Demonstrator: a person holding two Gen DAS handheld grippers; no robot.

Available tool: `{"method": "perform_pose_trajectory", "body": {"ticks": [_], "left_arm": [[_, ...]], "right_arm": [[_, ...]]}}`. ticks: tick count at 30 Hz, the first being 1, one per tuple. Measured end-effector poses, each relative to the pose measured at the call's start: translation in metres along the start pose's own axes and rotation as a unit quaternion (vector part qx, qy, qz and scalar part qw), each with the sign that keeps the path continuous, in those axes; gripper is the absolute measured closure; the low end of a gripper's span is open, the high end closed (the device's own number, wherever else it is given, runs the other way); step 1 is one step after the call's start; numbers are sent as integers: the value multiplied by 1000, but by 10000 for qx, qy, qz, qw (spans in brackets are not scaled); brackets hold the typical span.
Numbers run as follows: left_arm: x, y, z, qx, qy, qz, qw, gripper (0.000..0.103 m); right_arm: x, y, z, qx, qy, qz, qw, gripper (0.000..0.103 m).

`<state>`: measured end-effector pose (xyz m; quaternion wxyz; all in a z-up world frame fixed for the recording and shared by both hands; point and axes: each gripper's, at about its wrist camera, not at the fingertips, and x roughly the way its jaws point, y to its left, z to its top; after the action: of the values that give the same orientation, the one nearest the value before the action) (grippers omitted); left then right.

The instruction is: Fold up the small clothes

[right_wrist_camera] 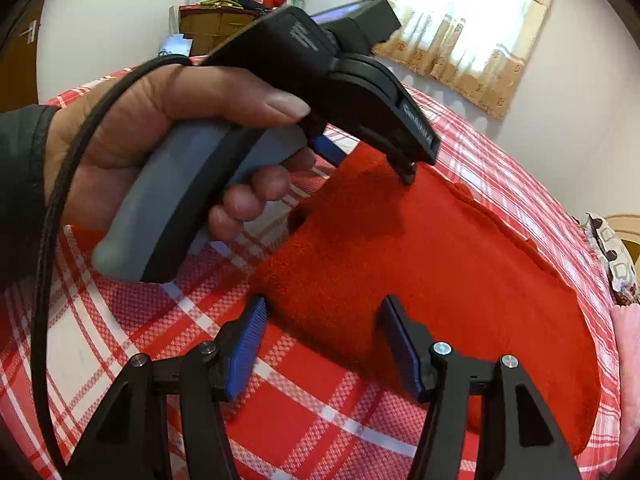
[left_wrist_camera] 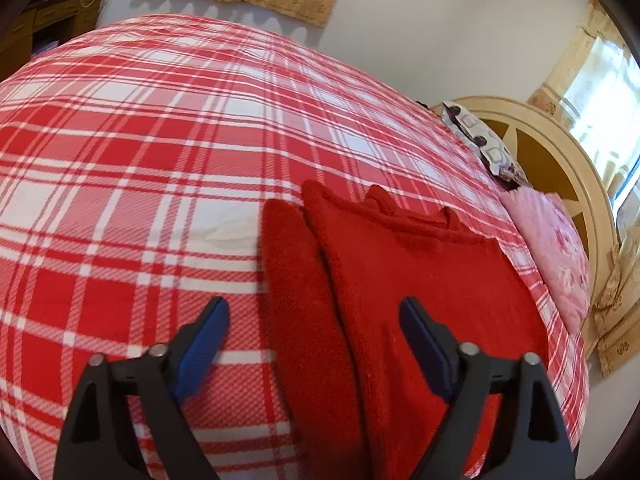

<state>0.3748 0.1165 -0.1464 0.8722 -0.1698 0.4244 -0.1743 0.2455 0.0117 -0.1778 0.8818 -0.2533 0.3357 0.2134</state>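
Observation:
A small red fleece top [left_wrist_camera: 408, 280] lies flat on the red-and-white plaid bedspread [left_wrist_camera: 140, 160], collar at the far end, one sleeve [left_wrist_camera: 292, 272] lying along its left side. My left gripper [left_wrist_camera: 314, 308] is open just above it, blue pads either side of the sleeve and the top's left part. In the right wrist view a hand holds this left gripper [right_wrist_camera: 368, 162] over the far corner of the top [right_wrist_camera: 420, 260]. My right gripper [right_wrist_camera: 325, 302] is open too, its jaws astride the top's near edge, with the left pad [right_wrist_camera: 250, 336] at the cloth's corner.
A patterned pillow [left_wrist_camera: 480, 140] and a pink floral pillow [left_wrist_camera: 560, 264] lie by the cream headboard [left_wrist_camera: 560, 160] at the right. A wooden desk [left_wrist_camera: 48, 24] stands beyond the bed's far left. A cluttered cabinet [right_wrist_camera: 216, 24] stands against the wall. The person's dark sleeve [right_wrist_camera: 20, 184] is at the left.

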Motion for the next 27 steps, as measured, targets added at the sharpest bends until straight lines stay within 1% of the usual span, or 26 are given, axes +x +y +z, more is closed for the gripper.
{"method": "perform_pose_trajectory", "body": {"ticks": [1,2,3,4,5,6,7,9,13,15,18,23,27], "left_arm": [[3,0,1,10,41,-41,10000,24],[4,1,1,7,71,-68,10000,31],[7,3,2,-15,120,-109,9999,43],[9,4,2,-36,171,-178,9997,49],[11,7,3,-64,225,-263,9994,61],[12,9,2,-95,263,-370,9989,73],[12,10,3,-98,262,-381,9989,76],[10,12,3,-176,245,-426,9986,88],[1,14,6,-417,192,-624,9970,90],[-2,12,9,-481,192,-656,9965,90],[-4,2,13,-451,183,-614,9969,90],[-10,-15,19,-447,122,-686,9966,91],[-14,-27,26,-409,50,-747,9964,91]], "right_arm": [[0,1,0,-34,5,60,10000,63],[0,2,0,-53,9,97,9999,75],[-1,3,1,-67,-16,93,9999,81],[-3,4,0,-84,-39,100,9999,87],[-5,3,0,-78,-58,111,9999,94],[-8,1,-1,-41,-90,134,9999,95],[-12,0,-2,17,-131,171,9998,95],[-19,-6,-5,103,-206,214,9995,96],[-33,-18,-10,241,-356,255,9987,96],[-40,-25,-12,352,-416,301,9981,97],[-47,-34,-15,515,-508,300,9969,97],[-62,-52,-21,740,-695,197,9946,97],[-77,-59,-30,943,-813,130,9921,97]]}}
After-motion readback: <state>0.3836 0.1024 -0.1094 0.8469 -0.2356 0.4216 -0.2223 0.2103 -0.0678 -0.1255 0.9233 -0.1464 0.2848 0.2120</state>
